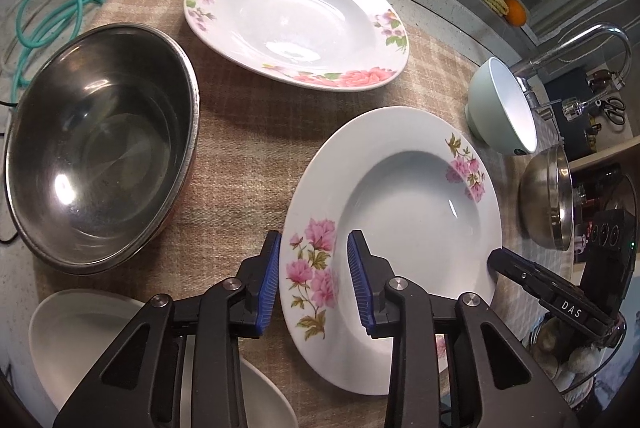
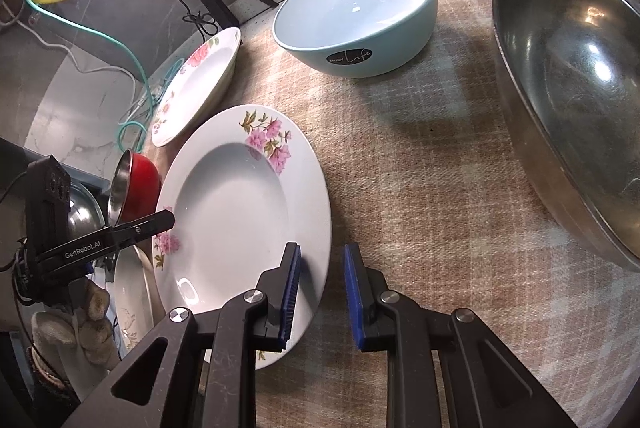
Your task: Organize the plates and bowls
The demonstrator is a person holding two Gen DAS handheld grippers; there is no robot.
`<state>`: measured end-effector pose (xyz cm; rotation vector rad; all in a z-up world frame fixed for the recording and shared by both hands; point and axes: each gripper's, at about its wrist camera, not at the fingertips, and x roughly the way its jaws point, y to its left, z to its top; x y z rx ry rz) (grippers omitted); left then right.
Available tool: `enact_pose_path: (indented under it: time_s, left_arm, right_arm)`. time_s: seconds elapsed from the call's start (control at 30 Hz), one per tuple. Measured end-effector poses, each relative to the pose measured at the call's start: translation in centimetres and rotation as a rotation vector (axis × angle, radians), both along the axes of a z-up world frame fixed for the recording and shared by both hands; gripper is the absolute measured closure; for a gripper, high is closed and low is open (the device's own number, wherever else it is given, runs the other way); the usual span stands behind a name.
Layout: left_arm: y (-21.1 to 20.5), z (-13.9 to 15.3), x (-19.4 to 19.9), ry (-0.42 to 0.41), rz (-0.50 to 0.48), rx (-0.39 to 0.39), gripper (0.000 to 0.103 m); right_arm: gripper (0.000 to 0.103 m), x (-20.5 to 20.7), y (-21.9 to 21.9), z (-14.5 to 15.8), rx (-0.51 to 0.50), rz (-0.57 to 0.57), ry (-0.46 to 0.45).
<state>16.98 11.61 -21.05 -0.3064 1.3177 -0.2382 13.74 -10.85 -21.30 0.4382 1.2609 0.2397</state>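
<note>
Plates and bowls were spread over the checked beige cloth [image 1: 248, 147] when you brought both grippers down on the same dish. Your left gripper [image 1: 313, 282] had its blue pads either side of the near rim of the pink-flowered plate [image 1: 400, 228], low and centre in the left wrist view; the jaws stood apart, one pad outside the rim and one over it, and you could not tell whether either pad touched. Your right gripper [image 2: 322, 294] straddled the opposite rim of that plate in the lower middle of its own view, also with a gap between the pads, the left pad lying over the rim and the right one over bare cloth. A second flowered plate [image 1: 296, 19] sat in the upper centre of the left view. The large steel bowl [image 1: 100, 143] filled the left side there, with a white dish [image 1: 80, 340] at the lower left. The pale blue bowl [image 2: 356, 15] stood upright at the top centre of the right view, and a wide steel basin [image 2: 568, 99] ran down its right edge
</note>
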Motion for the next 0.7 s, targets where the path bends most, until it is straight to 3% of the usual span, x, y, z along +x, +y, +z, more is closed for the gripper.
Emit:
enact_pose_path:
  time_s: [0.4,0.7]
  left_arm:
    - [-0.6,-0.3,0.1,0.001,-0.022,0.038,0.072]
    - [-1.0,-0.3,-0.6,0.009,-0.019,0.026,0.072]
  right_arm:
    - [0.085,0.2,0.5,-0.2,0.009,0.009,0.002]
    - [0.085,-0.2,-0.1,0.0,0.010,-0.001,0.006]
